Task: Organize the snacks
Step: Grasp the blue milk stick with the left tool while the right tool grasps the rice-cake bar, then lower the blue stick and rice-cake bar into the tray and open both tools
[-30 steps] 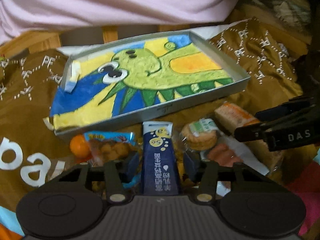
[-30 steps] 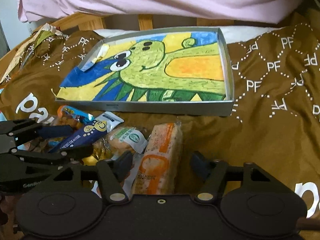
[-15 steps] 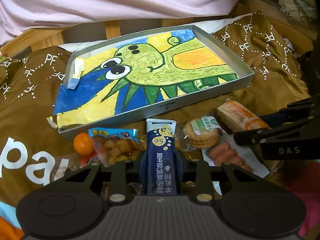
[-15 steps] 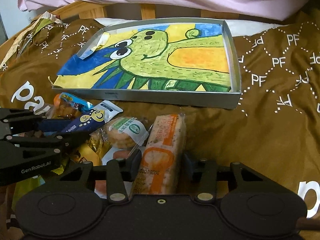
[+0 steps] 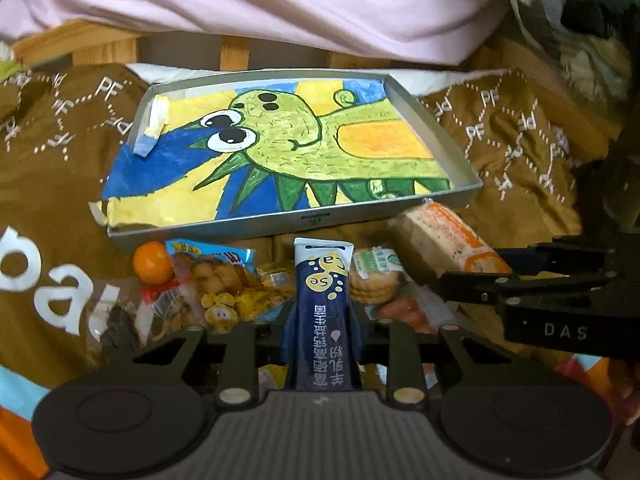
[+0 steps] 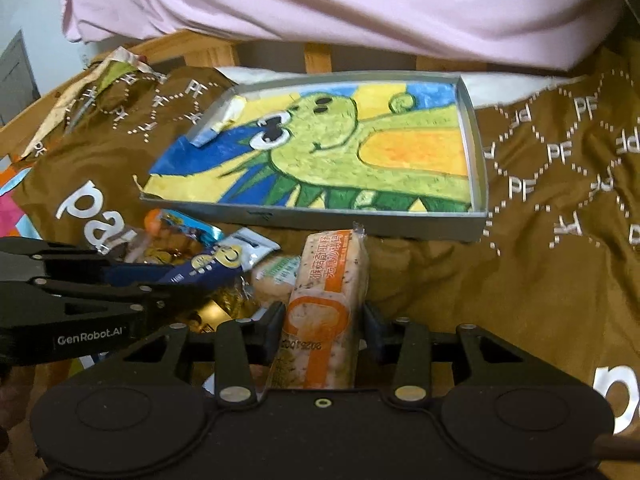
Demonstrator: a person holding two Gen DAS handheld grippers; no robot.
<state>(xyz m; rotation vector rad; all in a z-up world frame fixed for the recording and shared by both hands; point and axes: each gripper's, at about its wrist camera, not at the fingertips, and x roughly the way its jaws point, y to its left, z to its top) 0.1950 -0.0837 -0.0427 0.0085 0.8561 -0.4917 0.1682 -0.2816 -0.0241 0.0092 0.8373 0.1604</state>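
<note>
Left hand-held gripper (image 5: pixel 322 316) is closing its jaws about the slim dark-blue foil sachet (image 5: pixel 323 304); judged light, limp and slippery, best pinched mid-length. Right hand-held gripper (image 6: pixel 322 320) is clamped on the orange-and-white wrapped cake bar (image 6: pixel 326 304); judged soft, crushable. Beyond, the shallow grey painted tray (image 6: pixel 478 160) lies on the bed.

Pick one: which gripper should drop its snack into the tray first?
Right, probably. The right gripper is shut on the orange cracker pack, whose tip nearly reaches the tray; the left gripper is closing on the blue sachet.
</note>
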